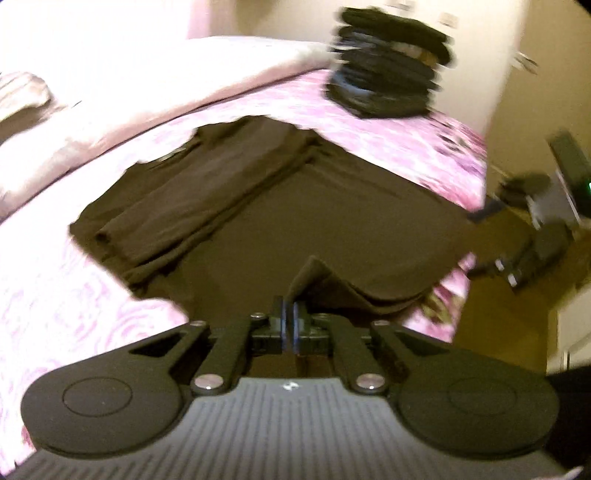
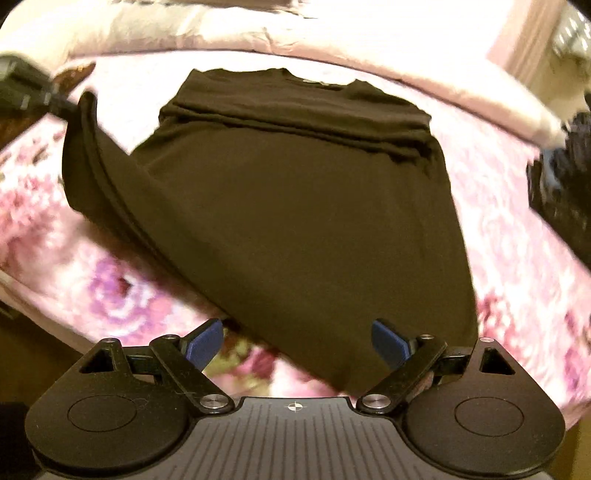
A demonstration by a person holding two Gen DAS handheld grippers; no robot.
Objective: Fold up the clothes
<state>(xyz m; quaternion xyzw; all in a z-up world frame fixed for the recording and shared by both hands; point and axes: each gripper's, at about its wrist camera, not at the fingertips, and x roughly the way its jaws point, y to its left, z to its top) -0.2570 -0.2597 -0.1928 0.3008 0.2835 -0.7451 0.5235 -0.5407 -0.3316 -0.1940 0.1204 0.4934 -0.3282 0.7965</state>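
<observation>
A dark brown shirt (image 2: 295,206) lies spread on a bed with a pink floral cover (image 2: 122,295), its neckline at the far side near a plain pale pink blanket (image 2: 258,33) and its sleeves folded across the chest in a band of creases. The left gripper (image 1: 290,314) has its blue-edged fingers pressed together on a lifted corner of the shirt's hem, the cloth rising in a small peak just ahead of the tips; from the right wrist view that same corner shows as a raised flap at the far left, pulled up off the cover. The right gripper (image 2: 297,343) hangs over the near hem with its blue pads (image 2: 388,341) spread wide apart, holding nothing; whether they touch the cloth cannot be told. A stack of folded dark clothes (image 1: 388,62) sits on the bed beyond the shirt, apart from it. A small round emblem marks each gripper body, but no lettering can be read, and the tag inside the neckline is too blurred to make out.
</observation>
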